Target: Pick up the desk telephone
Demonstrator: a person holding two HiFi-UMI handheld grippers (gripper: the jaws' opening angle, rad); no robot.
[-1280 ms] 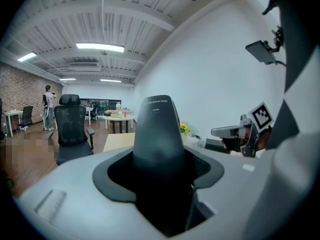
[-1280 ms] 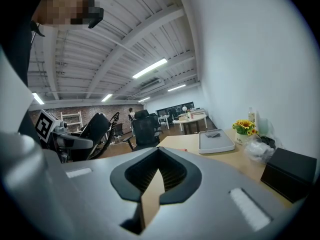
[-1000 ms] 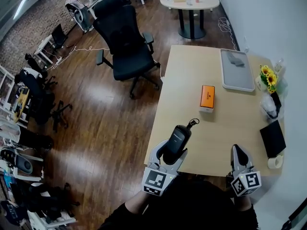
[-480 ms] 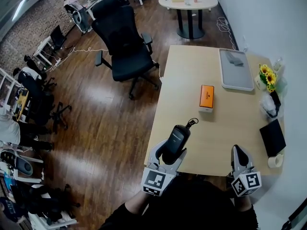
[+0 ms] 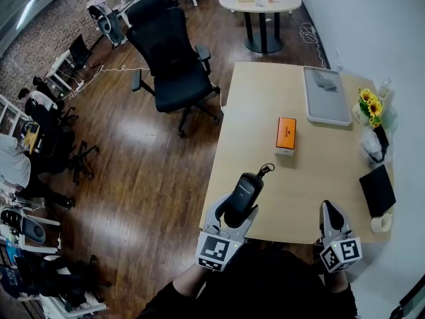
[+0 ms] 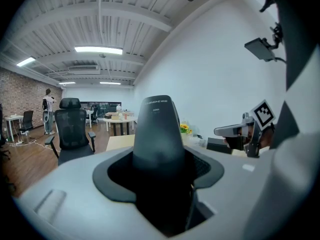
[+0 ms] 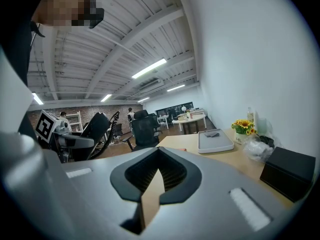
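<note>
The pickup looks largely done: the left gripper point(image 5: 234, 216) is clamping the black telephone handset point(image 5: 244, 194) by its lower end, with the rest of the handset sticking up and away from the jaws. It seems to be hanging clear of the desk point(image 5: 265, 111), over the desk's near left corner, though the steep view is not making the gap plain. A short curl of cord point(image 5: 267, 171) is showing at the handset's far end, and no phone base is showing on the desk. What is left, by my reading, is only carrying or setting the handset wherever it belongs. The left gripper is pointing forward and slightly right, close to the person's body. The right gripper point(image 5: 330, 212) is hovering at the near edge of the desk, pointing forward, its jaws drawn almost together on nothing, well apart from the handset.
</note>
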